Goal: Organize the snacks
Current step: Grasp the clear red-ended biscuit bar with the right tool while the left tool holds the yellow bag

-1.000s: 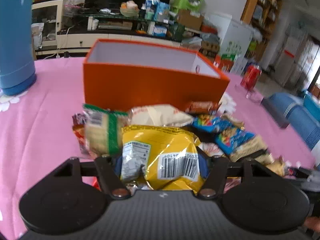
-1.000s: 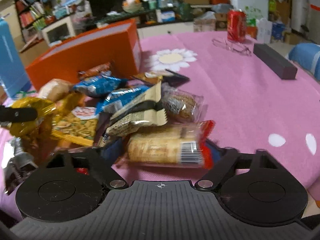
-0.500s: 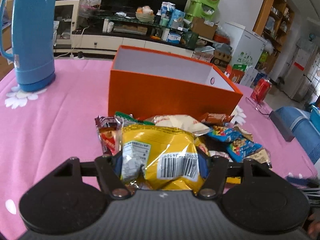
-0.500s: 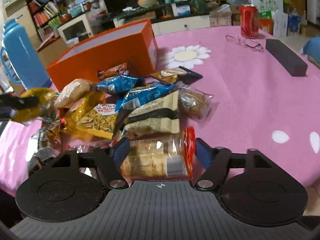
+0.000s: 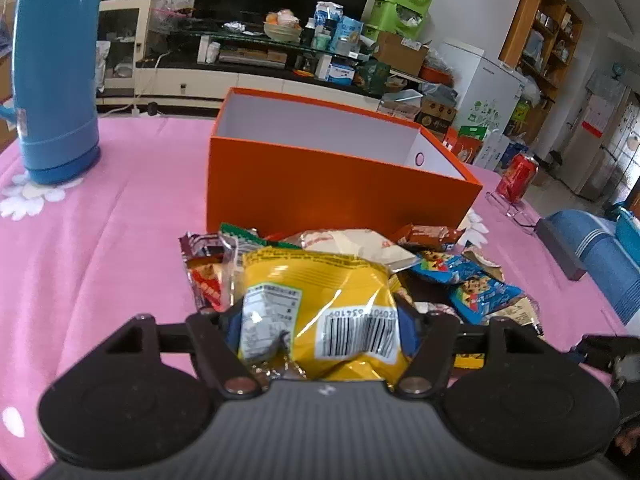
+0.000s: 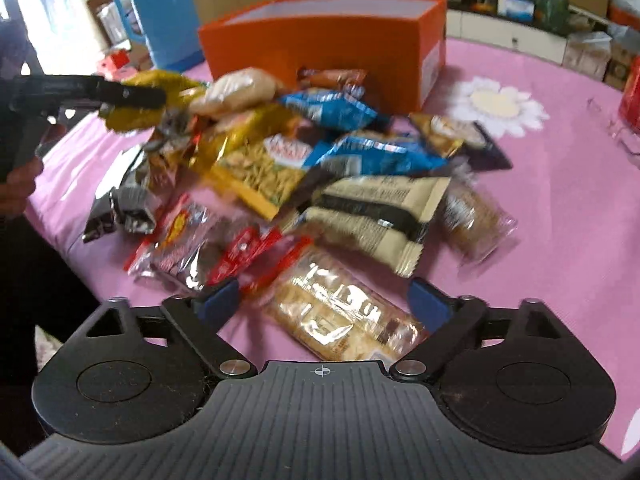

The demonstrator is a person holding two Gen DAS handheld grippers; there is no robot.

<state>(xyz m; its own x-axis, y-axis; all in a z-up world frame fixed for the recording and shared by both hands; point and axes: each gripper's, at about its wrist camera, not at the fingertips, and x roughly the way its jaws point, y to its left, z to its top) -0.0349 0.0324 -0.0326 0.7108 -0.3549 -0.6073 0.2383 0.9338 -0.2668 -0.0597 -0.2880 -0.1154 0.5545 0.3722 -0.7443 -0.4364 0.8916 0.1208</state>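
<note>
My left gripper (image 5: 320, 316) is shut on a yellow snack bag (image 5: 320, 300) and holds it above the pile, short of the open orange box (image 5: 320, 184). The same bag (image 6: 136, 116) and left gripper (image 6: 132, 98) show at the left of the right wrist view. My right gripper (image 6: 324, 304) is open, its blue pads either side of a clear pack of biscuits (image 6: 340, 316) that lies on the pink cloth. A heap of snack packets (image 6: 320, 152) lies between the grippers and the orange box (image 6: 332, 36).
A blue thermos (image 5: 56, 72) stands at the far left of the table. A red can (image 5: 518, 178), glasses (image 5: 512, 208) and a dark block (image 5: 560, 248) lie to the right. The pink tablecloth (image 5: 100, 240) covers the table.
My left gripper has lifted the yellow bag higher and back. My right gripper has opened and let the biscuit pack drop to the cloth, and has swung left.
</note>
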